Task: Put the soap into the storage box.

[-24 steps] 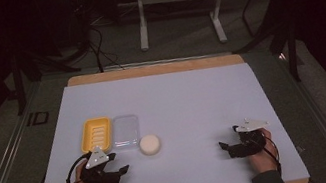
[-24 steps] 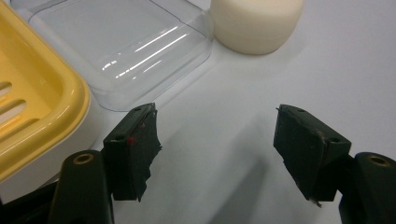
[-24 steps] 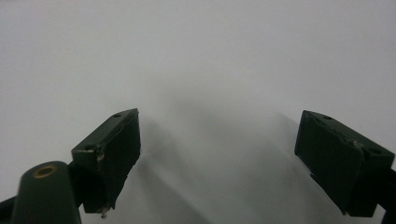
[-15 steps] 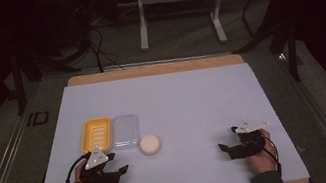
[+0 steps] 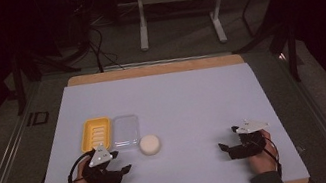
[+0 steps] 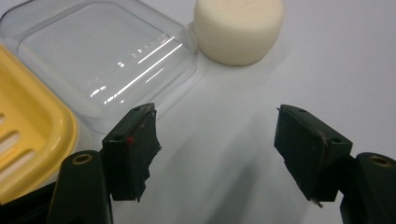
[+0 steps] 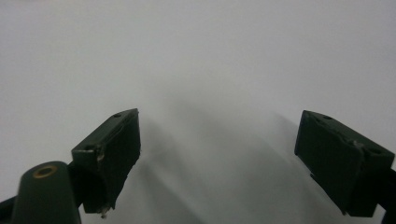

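A yellow soap dish (image 5: 95, 133) lies on the white table sheet, with a clear plastic lid (image 5: 125, 130) touching its right side. A round cream soap bar (image 5: 150, 144) sits just right of the lid. My left gripper (image 5: 119, 162) rests near the front edge, open and holding nothing, just short of the lid (image 6: 102, 56) and the soap (image 6: 238, 25). The dish (image 6: 28, 140) shows at the left of the left gripper view. My right gripper (image 5: 229, 139) rests at the front right, open (image 7: 217, 158) over bare sheet.
The white sheet (image 5: 177, 99) covers a wooden table top (image 5: 156, 67). Metal stand legs (image 5: 177, 12) and cables (image 5: 96, 42) lie on the dark floor beyond the far edge. A rail (image 5: 2, 170) runs along the table's left side.
Both hands have stayed almost still; the right gripper has edged slightly nearer the front. Dish, lid and soap have not moved.
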The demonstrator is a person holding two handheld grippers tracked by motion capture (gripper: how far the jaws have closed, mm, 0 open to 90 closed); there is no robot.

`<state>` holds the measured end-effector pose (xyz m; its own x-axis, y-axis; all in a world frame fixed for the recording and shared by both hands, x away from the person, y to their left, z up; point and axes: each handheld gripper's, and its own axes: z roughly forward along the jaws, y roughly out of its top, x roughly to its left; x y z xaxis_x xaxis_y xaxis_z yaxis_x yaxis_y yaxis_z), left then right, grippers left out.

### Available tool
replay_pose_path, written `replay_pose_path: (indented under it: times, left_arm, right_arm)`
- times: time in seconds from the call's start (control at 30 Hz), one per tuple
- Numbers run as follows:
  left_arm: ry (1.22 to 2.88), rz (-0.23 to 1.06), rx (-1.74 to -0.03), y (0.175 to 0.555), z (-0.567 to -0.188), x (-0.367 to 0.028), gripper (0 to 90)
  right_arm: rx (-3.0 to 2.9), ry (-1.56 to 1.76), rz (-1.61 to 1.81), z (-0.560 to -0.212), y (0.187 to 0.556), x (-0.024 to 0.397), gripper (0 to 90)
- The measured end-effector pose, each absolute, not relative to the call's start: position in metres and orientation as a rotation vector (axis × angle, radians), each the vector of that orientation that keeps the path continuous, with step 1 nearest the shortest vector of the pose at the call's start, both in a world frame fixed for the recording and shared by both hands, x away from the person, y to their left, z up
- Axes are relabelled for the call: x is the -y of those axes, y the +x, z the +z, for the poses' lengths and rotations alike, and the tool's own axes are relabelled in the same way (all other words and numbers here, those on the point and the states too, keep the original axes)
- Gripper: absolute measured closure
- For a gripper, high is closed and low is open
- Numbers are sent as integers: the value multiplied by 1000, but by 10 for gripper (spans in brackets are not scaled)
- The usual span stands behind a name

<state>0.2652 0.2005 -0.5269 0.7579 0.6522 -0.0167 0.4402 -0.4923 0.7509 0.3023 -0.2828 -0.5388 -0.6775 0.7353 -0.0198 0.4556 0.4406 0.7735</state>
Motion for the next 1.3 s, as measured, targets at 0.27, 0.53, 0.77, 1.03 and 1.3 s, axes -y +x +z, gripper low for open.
replay_pose_path:
  times: [0.27,0.53,0.77,1.03,1.3]
  left_arm:
    - [2244,335,-760,273,-522,-188,301]
    - [2294,349,-737,281,-516,-176,282]
    - [2326,331,-701,287,-511,-169,256]
    - [2411,355,-619,293,-501,-158,241]
    - [2464,357,-555,306,-491,-148,210]
  right_arm:
    - [-2336,1022,1109,-538,302,284,142]
    - [-2336,1020,1113,-538,302,284,142]
    - [-2331,1020,1117,-539,302,284,141]
    - [-2325,1026,1125,-538,301,285,142]
    - [-2323,1027,1134,-538,301,286,142]
